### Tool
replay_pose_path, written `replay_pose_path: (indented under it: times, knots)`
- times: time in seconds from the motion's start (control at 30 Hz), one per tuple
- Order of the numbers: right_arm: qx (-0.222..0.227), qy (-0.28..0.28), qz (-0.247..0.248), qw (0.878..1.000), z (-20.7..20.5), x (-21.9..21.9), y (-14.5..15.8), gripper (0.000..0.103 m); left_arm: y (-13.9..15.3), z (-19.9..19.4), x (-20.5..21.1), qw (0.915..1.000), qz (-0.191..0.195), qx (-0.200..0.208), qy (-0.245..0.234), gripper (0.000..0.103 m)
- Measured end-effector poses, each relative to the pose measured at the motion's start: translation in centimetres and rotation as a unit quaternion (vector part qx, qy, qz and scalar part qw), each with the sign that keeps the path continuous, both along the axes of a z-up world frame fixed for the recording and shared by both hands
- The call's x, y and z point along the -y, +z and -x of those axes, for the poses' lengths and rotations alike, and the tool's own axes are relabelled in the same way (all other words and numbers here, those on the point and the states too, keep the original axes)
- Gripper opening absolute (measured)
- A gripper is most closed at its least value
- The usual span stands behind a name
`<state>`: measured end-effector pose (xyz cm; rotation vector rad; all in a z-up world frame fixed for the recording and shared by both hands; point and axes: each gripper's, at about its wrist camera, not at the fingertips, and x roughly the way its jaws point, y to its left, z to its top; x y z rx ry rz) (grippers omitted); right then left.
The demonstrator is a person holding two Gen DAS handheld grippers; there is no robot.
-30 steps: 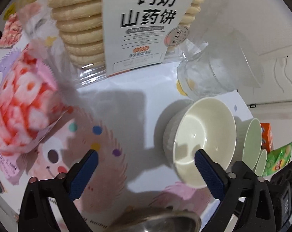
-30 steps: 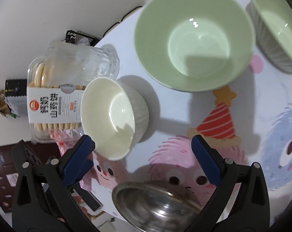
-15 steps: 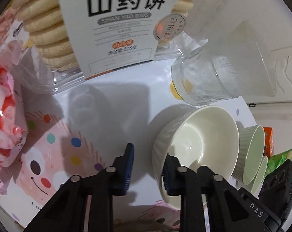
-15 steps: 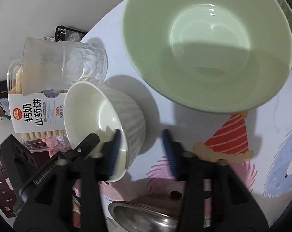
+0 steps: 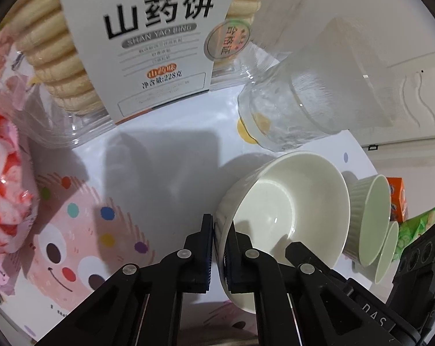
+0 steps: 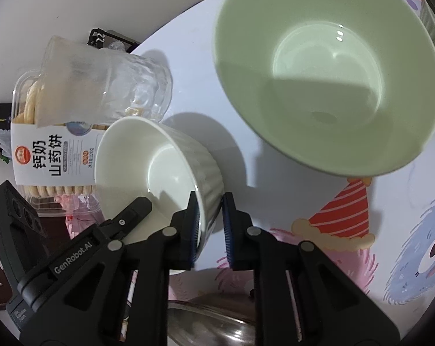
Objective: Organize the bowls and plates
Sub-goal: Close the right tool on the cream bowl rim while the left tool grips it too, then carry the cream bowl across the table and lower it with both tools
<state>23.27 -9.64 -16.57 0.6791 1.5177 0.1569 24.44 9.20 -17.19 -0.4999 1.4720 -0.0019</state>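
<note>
Sitting at lower centre of both views, the white ribbed bowl [image 5: 286,210] [image 6: 159,167] is pinched at its rim by both grippers: the left gripper [image 5: 217,256] and the right gripper [image 6: 210,230] each hold its wall between narrow jaws. Above it stand a clear glass [image 6: 108,83] and a biscuit box [image 5: 148,37], while a large green bowl [image 6: 330,77] fills the upper right on the cartoon-printed surface [image 6: 304,207].

Glossy ribbed ceramic white bowl [image 6: 159,173]; beside it a textured clear glass cup [image 6: 108,86], a smooth glazed green bowl [image 6: 327,80], and shiny steel bowl [image 6: 211,325].
</note>
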Motion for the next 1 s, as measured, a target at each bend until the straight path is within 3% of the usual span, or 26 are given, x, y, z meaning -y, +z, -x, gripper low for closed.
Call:
replay_pose_path:
  times: [0.37, 0.6, 0.77, 1.0]
  knots:
    - [0.066, 0.015, 0.009, 0.998, 2.9, -0.2, 6.3, 0.017, 6.1, 3.5, 1.7, 0.9987, 0.018, 0.042, -0.022, 0.006]
    - [0.101, -0.005, 0.014, 0.995, 7.8, 4.6, 10.7, 0.017, 9.9, 8.0, 6.7, 0.9939, 0.029, 0.066, -0.083, 0.007]
    - [0.104, -0.031, 0.034, 0.993, 12.0, 9.0, 11.5, 0.017, 9.9, 11.3, 11.0, 0.9884, 0.035, 0.062, -0.134, 0.007]
    - [0.073, -0.074, 0.050, 0.993, 17.2, 14.7, 9.5, 0.017, 7.8, 15.5, 16.1, 0.9815, 0.034, 0.029, -0.186, 0.007]
